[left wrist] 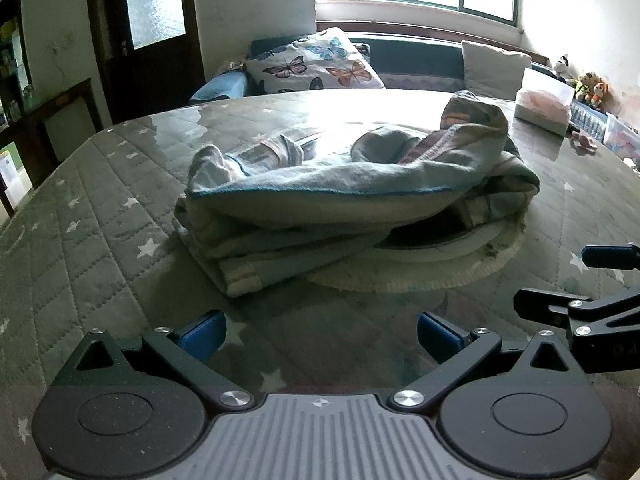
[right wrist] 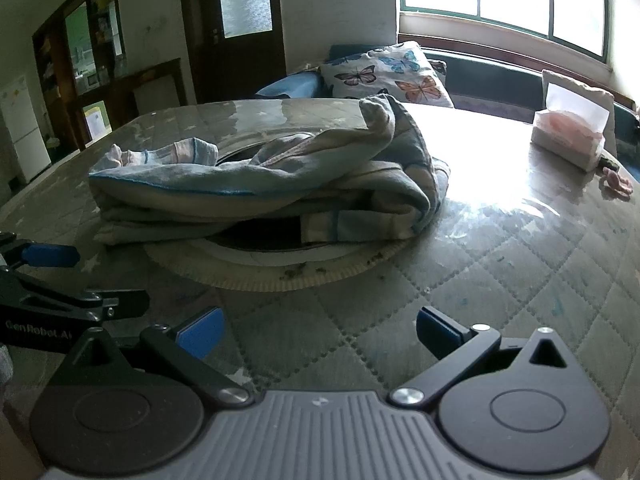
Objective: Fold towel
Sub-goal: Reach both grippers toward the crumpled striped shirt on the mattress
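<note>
The towel (left wrist: 352,188) is pale blue and cream with a bright blue hem. The counter (left wrist: 100,216) cover is grey-green, quilted, dotted with white stars. The cushion (left wrist: 316,65) shows blue, orange and purple butterflies on white.

My left claw (left wrist: 318,338) and right claw (right wrist: 318,334) are matt black plastic with bright metal pivots and smooth blue pads. Ahead of them the towel (left wrist: 352,196) is soft, nappy cloth, crumpled on a woven round mat (right wrist: 288,268). Under both, the tabletop (left wrist: 100,208) wears quilted, stitched cloth beneath a glossy clear sheet.
</note>
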